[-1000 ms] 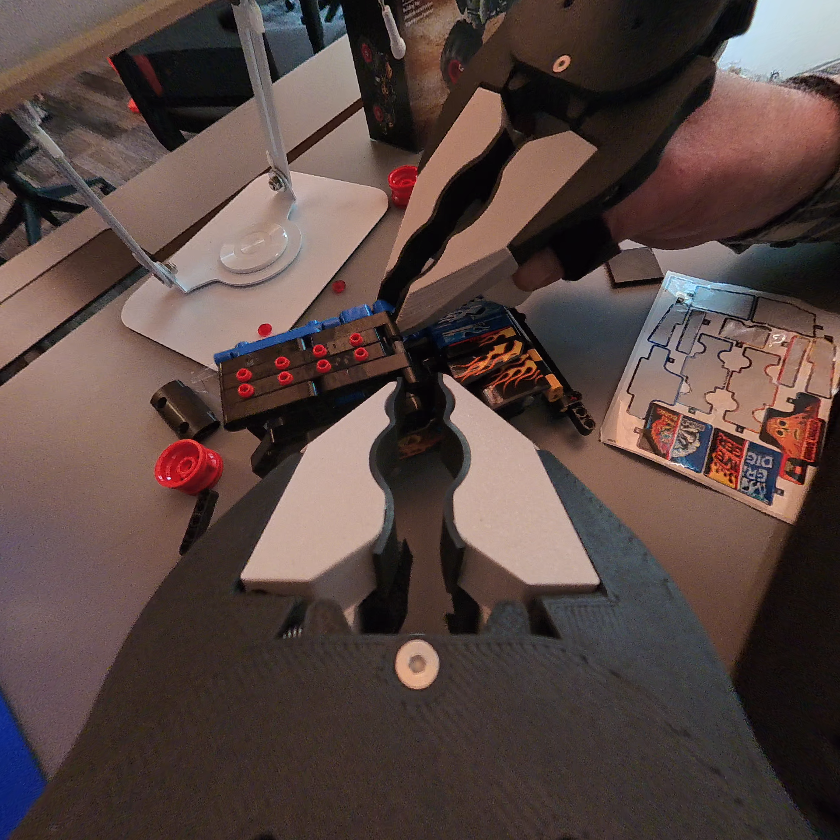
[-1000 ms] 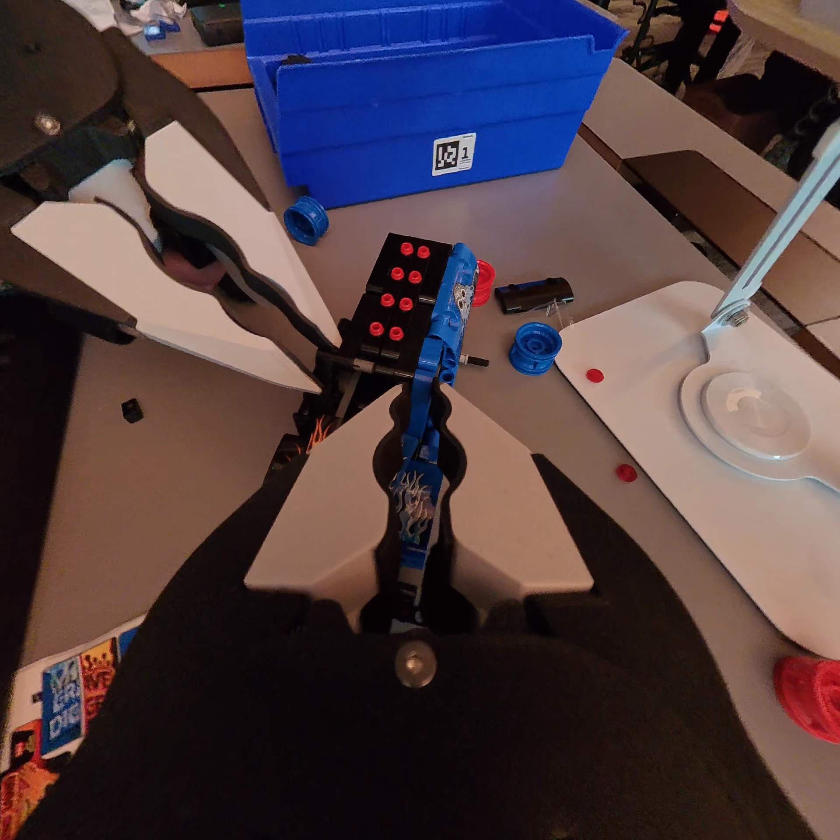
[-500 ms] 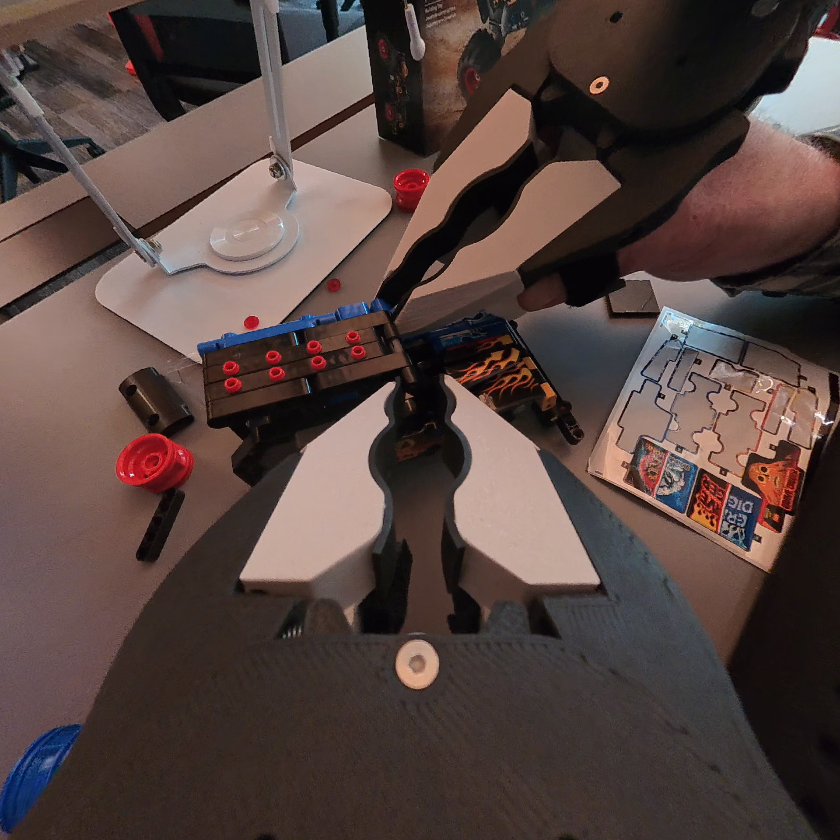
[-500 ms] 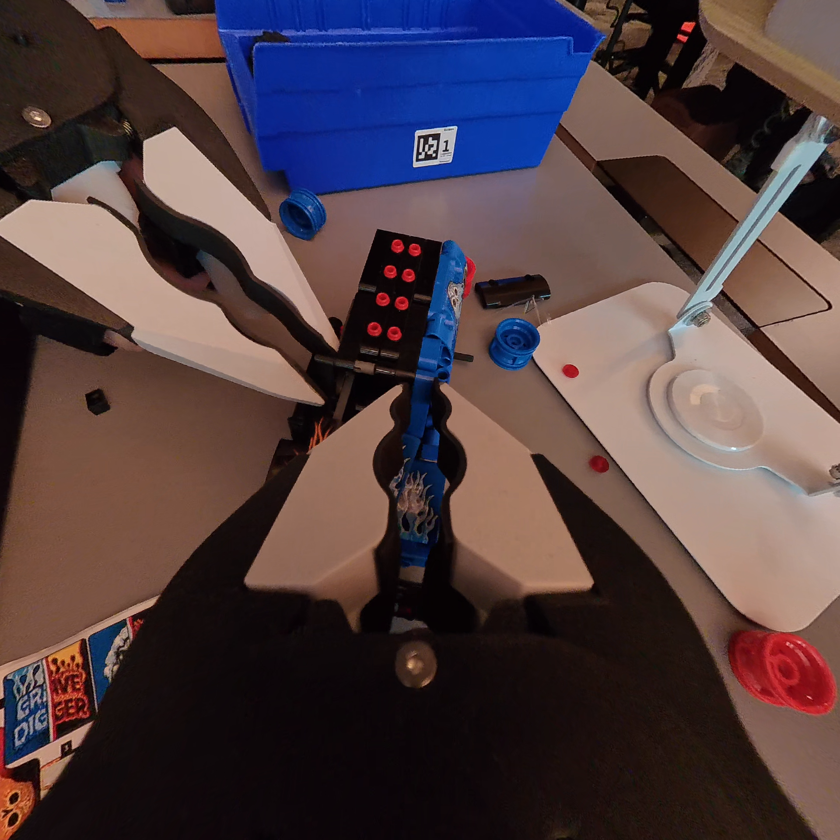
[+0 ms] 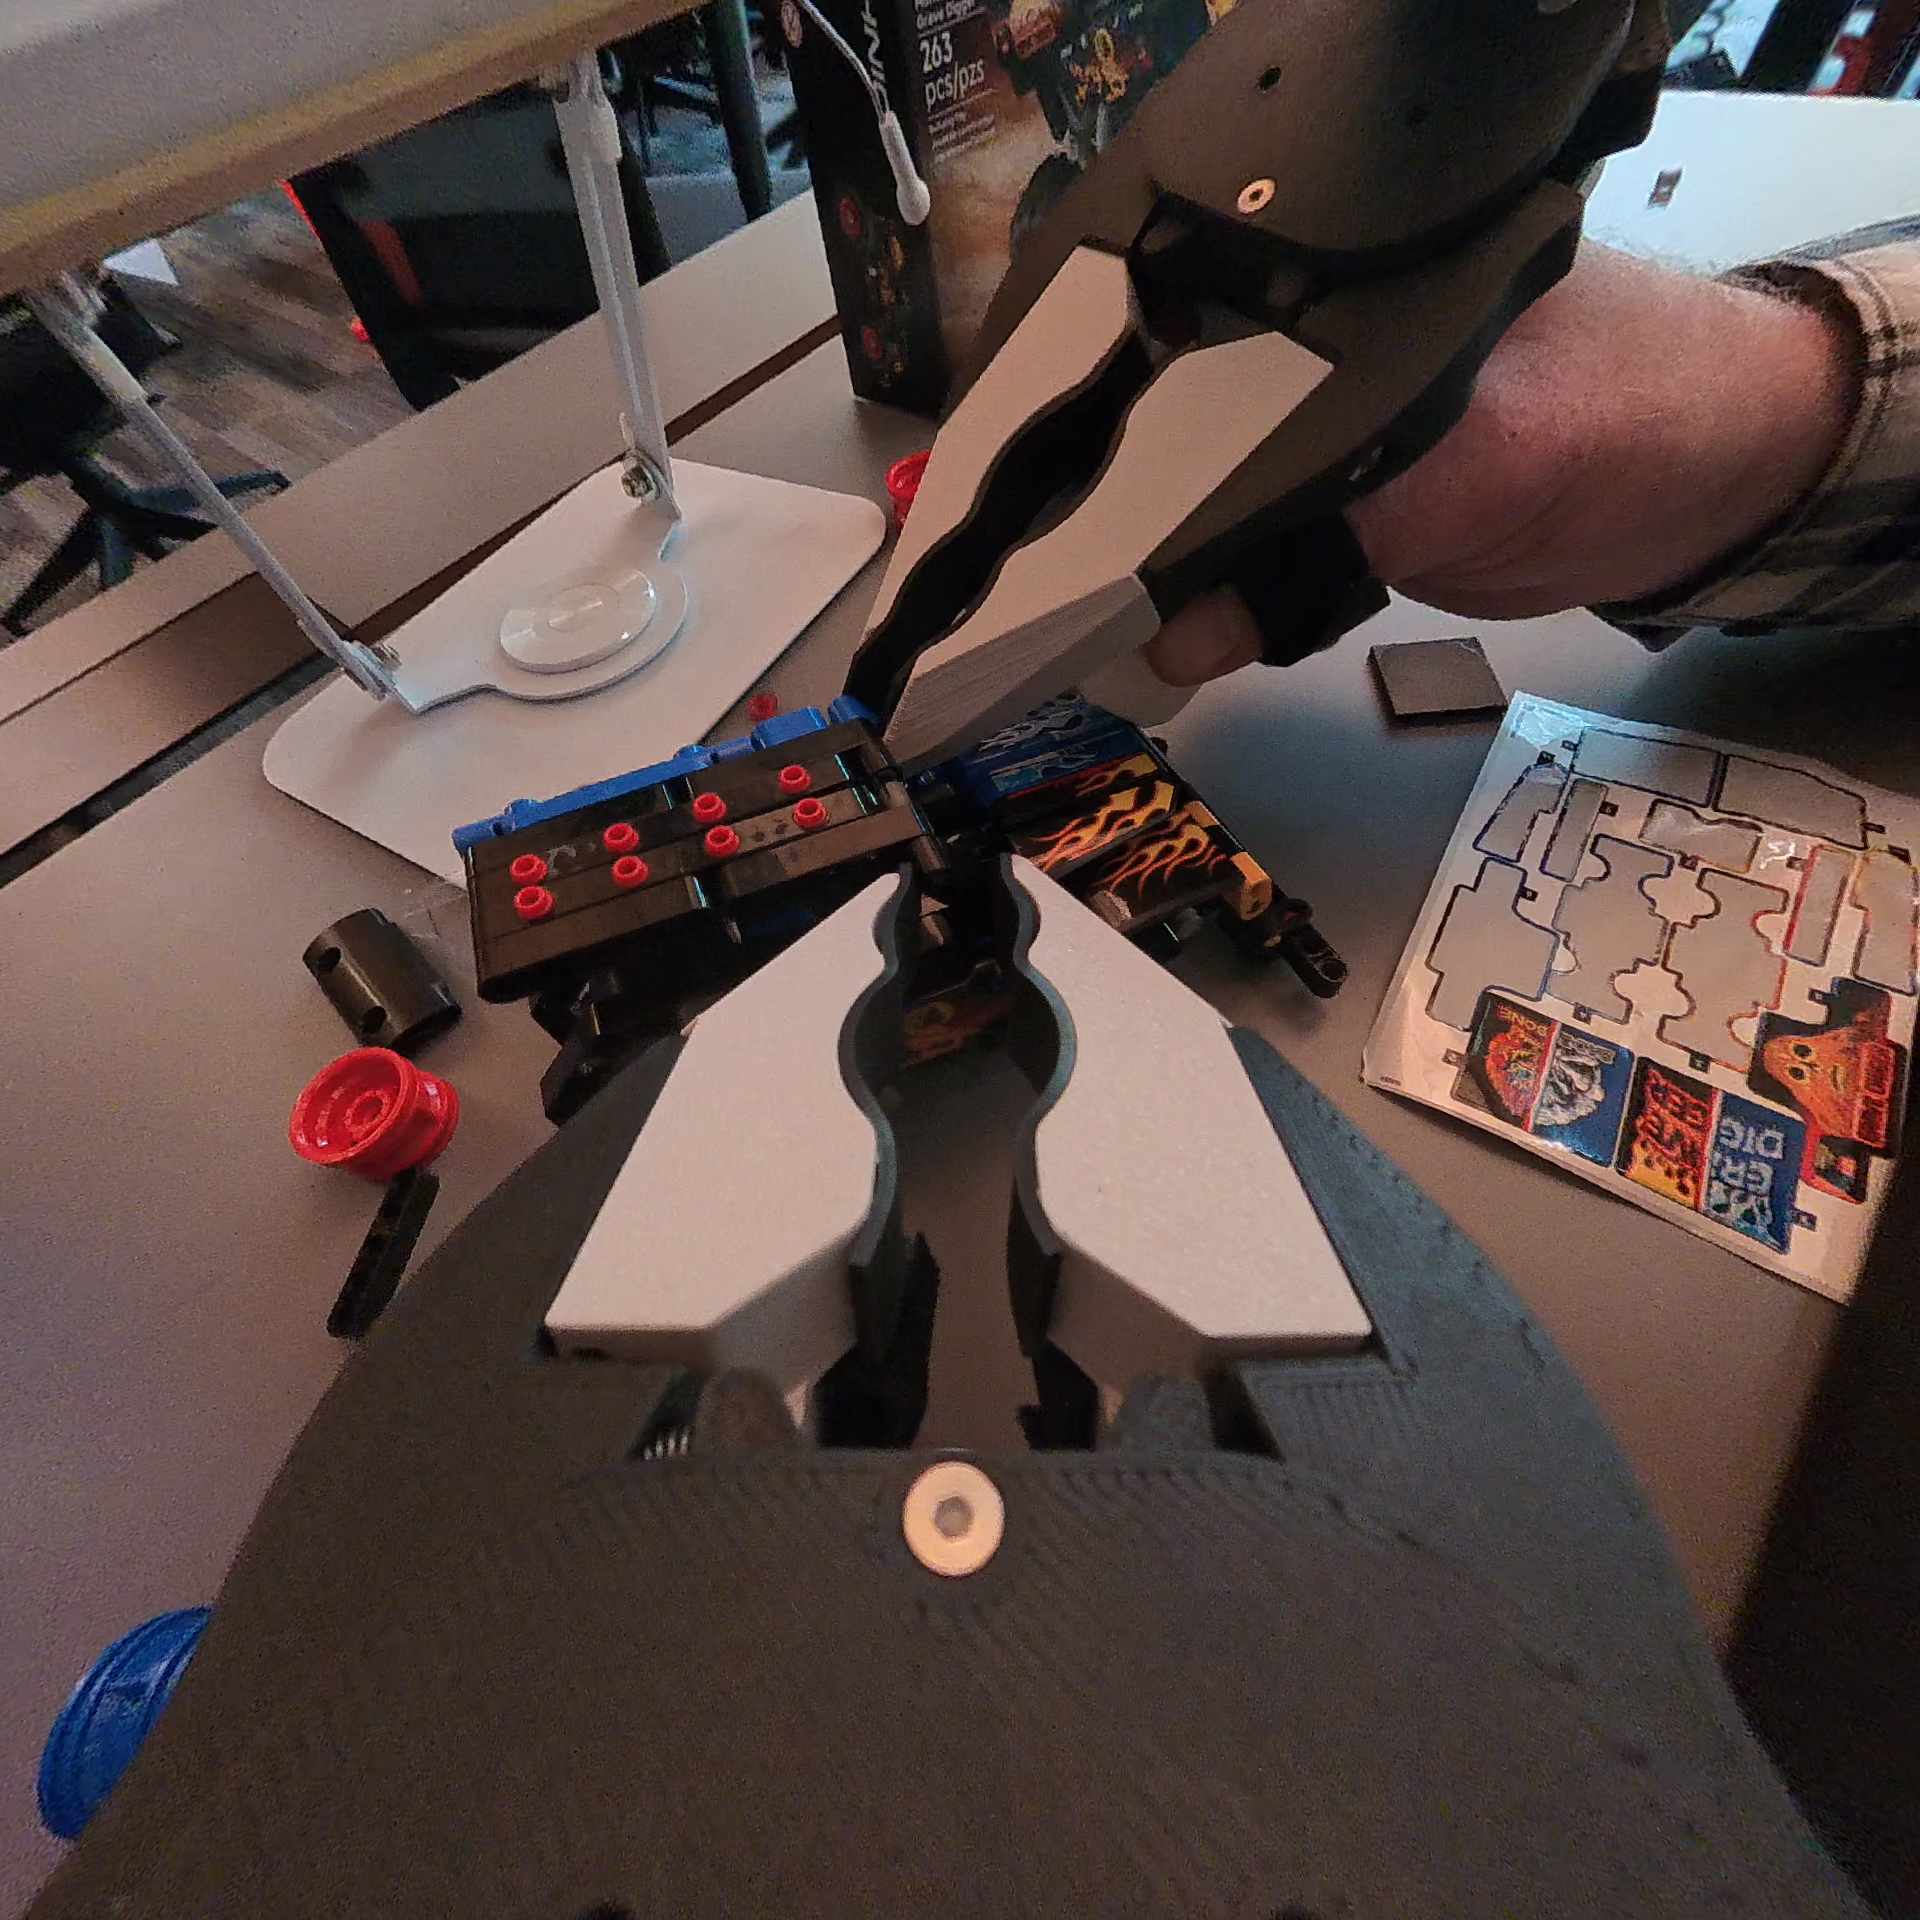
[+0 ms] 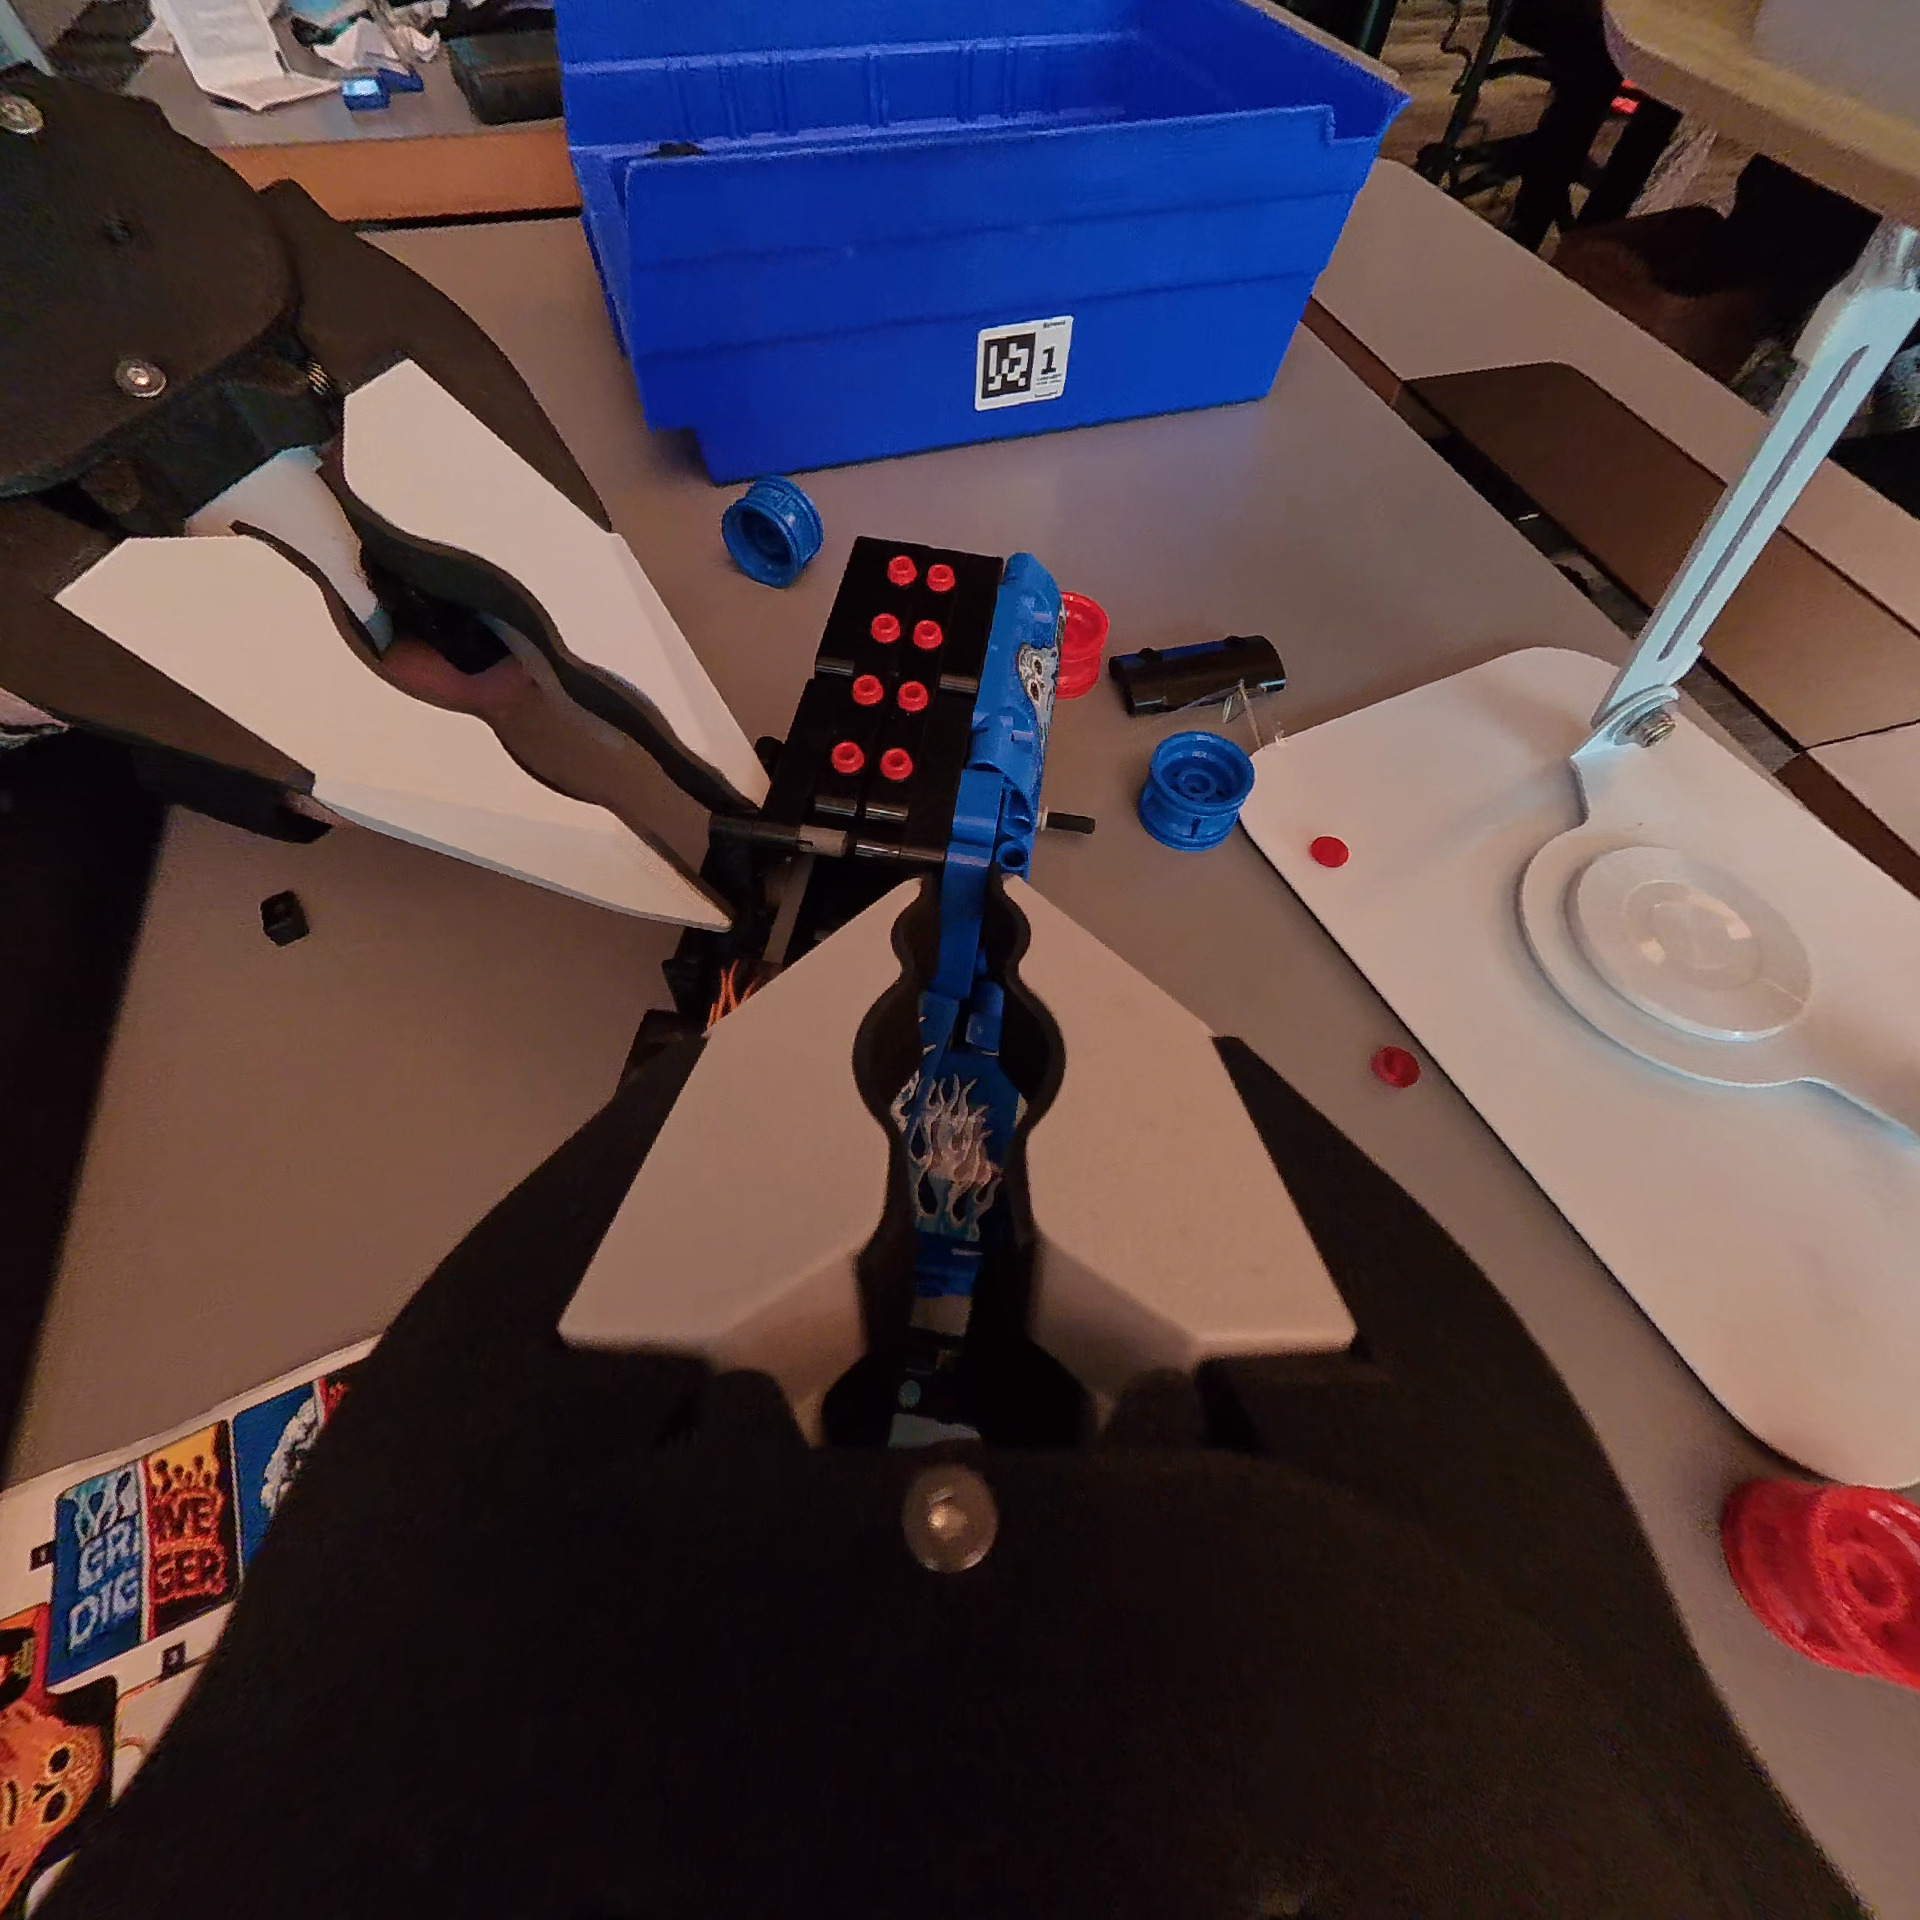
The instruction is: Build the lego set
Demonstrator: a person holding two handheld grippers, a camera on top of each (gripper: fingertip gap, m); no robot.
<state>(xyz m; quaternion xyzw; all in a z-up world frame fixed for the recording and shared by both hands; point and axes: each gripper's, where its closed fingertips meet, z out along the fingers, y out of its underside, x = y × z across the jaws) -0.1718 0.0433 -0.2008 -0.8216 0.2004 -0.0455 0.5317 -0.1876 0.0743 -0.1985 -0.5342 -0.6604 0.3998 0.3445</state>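
While on the table, lego model [image 6: 914,717] pinched between both claws: right claw [image 6: 961,894], left claw [image 5: 956,883].

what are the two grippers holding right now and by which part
Right gripper clamps the lego model by its blue side panel; left gripper grips the model's middle.

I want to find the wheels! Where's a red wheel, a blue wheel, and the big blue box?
red wheel [image 5: 372,1112]: left wrist view, hub face.
blue wheel [image 6: 1195,790]: right wrist view, hub face.
blue box [image 6: 966,270]: right wrist view, front wall.
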